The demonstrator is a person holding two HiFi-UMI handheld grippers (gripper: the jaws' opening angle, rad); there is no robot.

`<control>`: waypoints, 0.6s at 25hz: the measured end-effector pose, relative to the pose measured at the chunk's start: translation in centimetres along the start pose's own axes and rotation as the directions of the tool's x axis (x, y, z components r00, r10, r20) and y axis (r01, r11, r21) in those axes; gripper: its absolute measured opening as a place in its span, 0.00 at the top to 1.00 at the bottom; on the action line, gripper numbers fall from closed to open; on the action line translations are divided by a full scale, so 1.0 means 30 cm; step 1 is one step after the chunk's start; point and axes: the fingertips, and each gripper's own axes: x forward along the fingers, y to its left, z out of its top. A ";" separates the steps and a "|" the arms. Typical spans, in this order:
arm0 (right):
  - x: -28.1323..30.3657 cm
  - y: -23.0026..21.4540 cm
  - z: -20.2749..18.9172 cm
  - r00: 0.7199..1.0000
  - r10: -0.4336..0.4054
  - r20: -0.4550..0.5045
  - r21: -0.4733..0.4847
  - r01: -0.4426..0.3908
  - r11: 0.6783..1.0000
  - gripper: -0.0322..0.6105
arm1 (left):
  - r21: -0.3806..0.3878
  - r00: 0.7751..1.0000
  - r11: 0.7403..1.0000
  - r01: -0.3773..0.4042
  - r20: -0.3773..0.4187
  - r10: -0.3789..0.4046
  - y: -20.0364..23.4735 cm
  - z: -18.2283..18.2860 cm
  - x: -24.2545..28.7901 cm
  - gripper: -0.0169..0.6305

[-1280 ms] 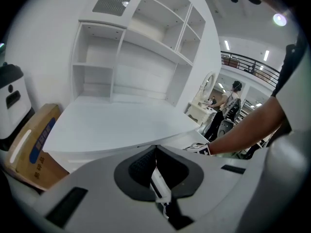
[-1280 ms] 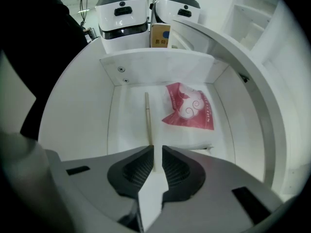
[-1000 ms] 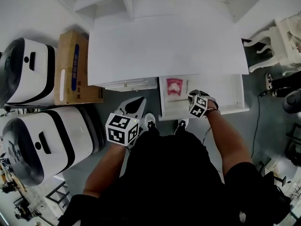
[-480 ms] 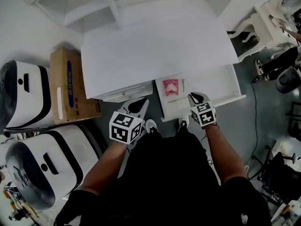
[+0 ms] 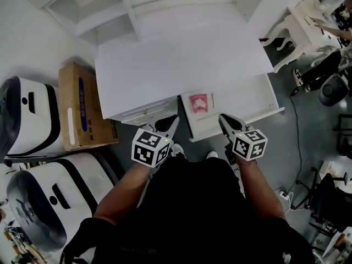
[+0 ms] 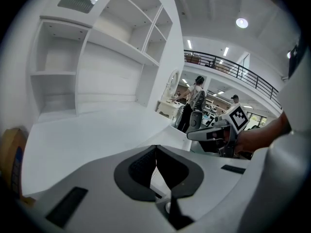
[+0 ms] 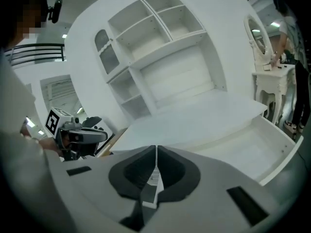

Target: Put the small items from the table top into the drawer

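Observation:
The white table top [image 5: 181,54] fills the middle of the head view. Below its front right edge an open white drawer [image 5: 247,99] holds a red and white packet [image 5: 198,102], the only small item I can see. My left gripper [image 5: 171,120] hangs in front of the shut left drawer [image 5: 146,112], jaws shut with nothing in them. My right gripper [image 5: 223,117] is just outside the open drawer's front rim, also shut and bare. The left gripper view shows the left gripper [image 6: 156,148] and the right gripper view the right gripper [image 7: 156,147], pads pressed together, with the drawer [image 7: 252,142] ahead on the right.
A cardboard box [image 5: 82,106] and two white rounded machines [image 5: 27,122] [image 5: 49,202] stand on the floor at the left. White shelves [image 5: 110,4] rise behind the table. A white dressing table [image 5: 308,26] is at the far right. People [image 6: 197,101] stand far off.
My right gripper has drawn back from over the drawer's front toward my body. The left gripper has barely moved. The head view has tilted a little.

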 end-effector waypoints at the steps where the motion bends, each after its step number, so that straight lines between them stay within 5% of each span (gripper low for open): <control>1: -0.013 0.017 0.003 1.000 0.011 0.003 -0.017 -0.011 1.000 0.90 | -0.003 1.000 1.000 0.001 0.006 -0.001 -0.013 0.001 -0.004 0.96; 15: -0.210 0.038 -0.006 0.992 0.126 0.013 -0.108 -0.124 0.986 0.91 | -0.035 0.997 0.998 -0.057 0.043 0.058 -0.240 -0.043 -0.021 0.96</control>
